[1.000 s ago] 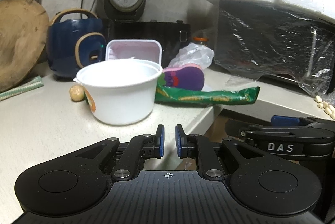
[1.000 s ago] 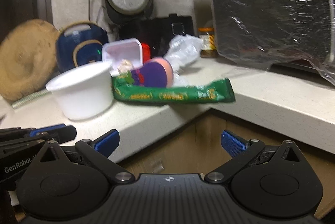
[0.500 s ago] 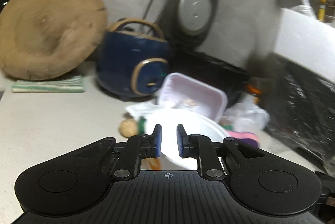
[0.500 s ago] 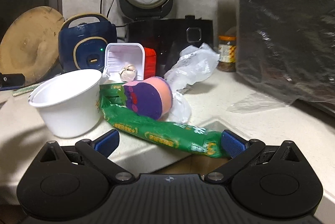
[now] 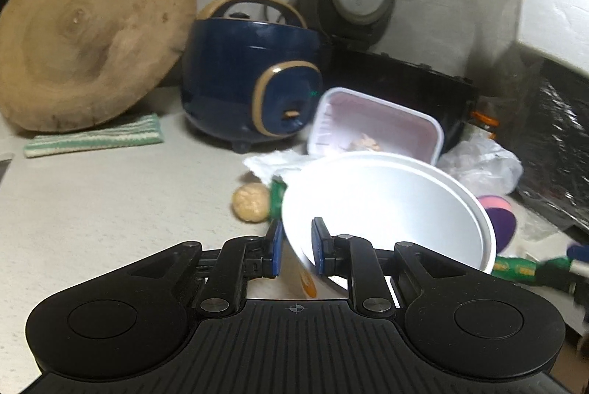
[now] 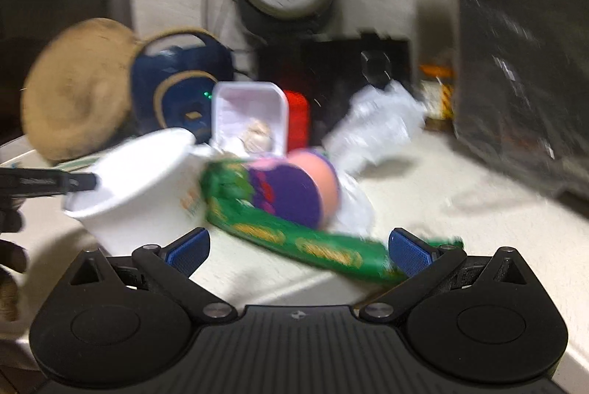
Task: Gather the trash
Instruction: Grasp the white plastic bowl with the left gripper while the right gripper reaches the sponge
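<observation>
Left wrist view: I'm looking at my left gripper [image 5: 296, 248], jaws opening, a narrow gap between the blue pads. The near rim of the white bowl [image 5: 386, 210] is sitting in that gap, one pad outside the wall and one inside; I can't tell if the pads are pressing on it. The bowl is tilting toward the camera on the table [image 5: 110, 202]. A small beige lump [image 5: 250, 201] is lying just left of the bowl. Behind the bowl a pink-white plastic tray [image 5: 375, 129] is leaning up, next to the blue rice cooker [image 5: 250, 85]. A crumpled clear bag [image 5: 482, 166] and a purple-pink wrapper [image 5: 498, 217] are lying right of the bowl. A green snack wrapper [image 5: 522, 267] is showing at the right edge. A round wooden board [image 5: 88, 33] is leaning at the far left, with a striped cloth [image 5: 95, 136] below it.

Right wrist view, blurry: my right gripper [image 6: 298, 252] is standing wide open, holding nothing. The green snack wrapper [image 6: 294, 239] is lying on the table between the two pads, its right end near the right pad. The purple-pink wrapper [image 6: 294, 191] is resting on it. The white bowl [image 6: 143, 188] is sitting to the left, with the left gripper's finger [image 6: 55, 182] at its rim.
</observation>
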Motion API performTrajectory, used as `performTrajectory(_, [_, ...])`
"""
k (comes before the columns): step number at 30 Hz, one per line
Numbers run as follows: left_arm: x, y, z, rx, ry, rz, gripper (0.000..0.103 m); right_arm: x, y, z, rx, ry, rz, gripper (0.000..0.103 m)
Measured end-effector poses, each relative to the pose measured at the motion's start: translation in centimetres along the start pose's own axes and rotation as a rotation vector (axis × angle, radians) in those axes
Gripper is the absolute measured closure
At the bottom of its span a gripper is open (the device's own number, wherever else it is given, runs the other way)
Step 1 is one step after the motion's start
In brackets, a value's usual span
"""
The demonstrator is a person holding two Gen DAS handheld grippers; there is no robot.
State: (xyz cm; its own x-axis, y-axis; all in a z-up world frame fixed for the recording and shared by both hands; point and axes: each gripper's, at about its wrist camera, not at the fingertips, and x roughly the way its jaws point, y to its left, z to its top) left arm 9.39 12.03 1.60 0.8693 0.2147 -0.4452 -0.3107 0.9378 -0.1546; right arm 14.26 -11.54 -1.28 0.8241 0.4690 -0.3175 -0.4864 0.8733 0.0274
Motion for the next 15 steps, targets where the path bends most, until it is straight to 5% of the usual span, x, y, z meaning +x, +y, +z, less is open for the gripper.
performTrajectory(6, [0.6, -0.4, -1.5, 0.02, 0.054, -0.023, 0.079, 1.4, -0.2, 0.6, -0.054, -0.011, -0.045, 0.0])
performTrajectory(15, [1.9, -1.0, -2.2, -0.14, 0.109, -0.037, 0.086, 6.1, -4.6, 0.0, 0.019, 0.084, -0.225, 0.0])
